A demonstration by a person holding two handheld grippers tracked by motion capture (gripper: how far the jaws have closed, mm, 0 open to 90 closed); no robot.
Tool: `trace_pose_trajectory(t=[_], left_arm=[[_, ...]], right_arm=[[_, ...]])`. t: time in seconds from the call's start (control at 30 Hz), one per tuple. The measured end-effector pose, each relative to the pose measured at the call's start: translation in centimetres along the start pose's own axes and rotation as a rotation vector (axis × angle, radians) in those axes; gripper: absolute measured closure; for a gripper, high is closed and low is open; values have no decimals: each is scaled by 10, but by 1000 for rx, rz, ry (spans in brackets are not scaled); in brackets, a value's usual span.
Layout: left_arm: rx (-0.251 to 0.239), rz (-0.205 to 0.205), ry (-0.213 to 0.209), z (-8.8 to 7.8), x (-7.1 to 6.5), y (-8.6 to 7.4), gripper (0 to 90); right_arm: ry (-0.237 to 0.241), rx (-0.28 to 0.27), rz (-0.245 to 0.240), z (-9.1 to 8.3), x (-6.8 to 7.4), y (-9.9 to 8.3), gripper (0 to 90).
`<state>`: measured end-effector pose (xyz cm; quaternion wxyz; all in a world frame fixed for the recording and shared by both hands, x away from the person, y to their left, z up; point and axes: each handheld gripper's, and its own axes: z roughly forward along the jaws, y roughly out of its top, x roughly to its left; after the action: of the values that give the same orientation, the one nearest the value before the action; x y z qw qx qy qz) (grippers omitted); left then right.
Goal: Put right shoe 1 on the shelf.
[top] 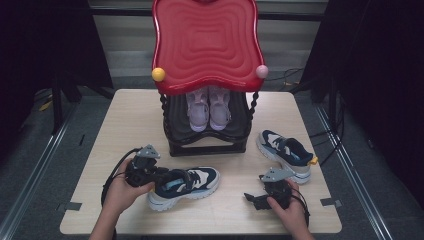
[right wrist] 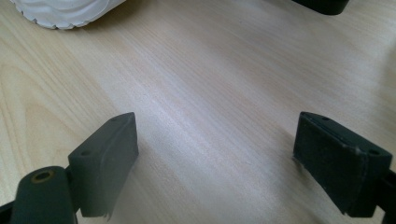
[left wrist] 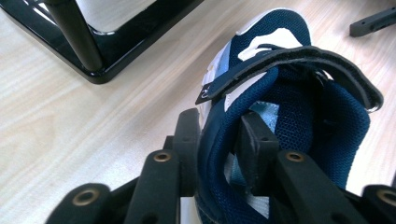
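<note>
Nearest the front edge of the desk (top: 100,150), toward its left corner, the left gripper (top: 150,176) is clamped on the heel collar of the navy and white sneaker (top: 187,186); in the left gripper view one jaw is seen outside the padded collar and the other inside the shoe's opening, so the sneaker (left wrist: 280,93) is held by its back wall. The shoe lies on its sole, roughly parallel to the front edge, toe pointing right. It is judged to be light, with a soft mesh upper that yields under the pads and a stiffer foam sole; the collar is a fair hold because the padding is gripped without slipping, though the toe may be expected to droop when lifted, as the weight hangs ahead of the grip. A loose hook-and-loop strap (left wrist: 289,60) is seen across the tongue and could snag. Near the front right corner the right gripper (top: 260,199) rests low over bare wood with its jaws wide apart and nothing between them. Farther back, by the right edge, a second matching sneaker (top: 286,152) is set at an angle. At the rear centre stands a black rack (top: 207,145) with a pair of pale pink shoes (top: 208,110) on its shelf under a red wavy top (top: 206,42).
</note>
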<state>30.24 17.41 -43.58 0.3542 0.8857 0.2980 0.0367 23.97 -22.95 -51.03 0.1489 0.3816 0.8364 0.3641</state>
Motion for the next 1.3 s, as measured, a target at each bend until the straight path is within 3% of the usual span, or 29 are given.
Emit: trace_pose_trajectory(t=[0.13, 0.3, 0.67, 1.1, 1.3], left_arm=[[-20, 15, 3, 2, -2, 1, 740], [-66, -10, 11, 6, -1, 7, 753], [-72, -31, 33, 18, -4, 21, 767], [-46, -25, 24, 12, -3, 14, 744], [-85, -36, -3, 2, 0, 14, 689]], right_arm=[[0, 0, 0, 0, 0, 0, 133], [0, 0, 0, 0, 0, 0, 133], [0, 0, 0, 0, 0, 0, 133], [0, 0, 0, 0, 0, 0, 133], [0, 0, 0, 0, 0, 0, 133]])
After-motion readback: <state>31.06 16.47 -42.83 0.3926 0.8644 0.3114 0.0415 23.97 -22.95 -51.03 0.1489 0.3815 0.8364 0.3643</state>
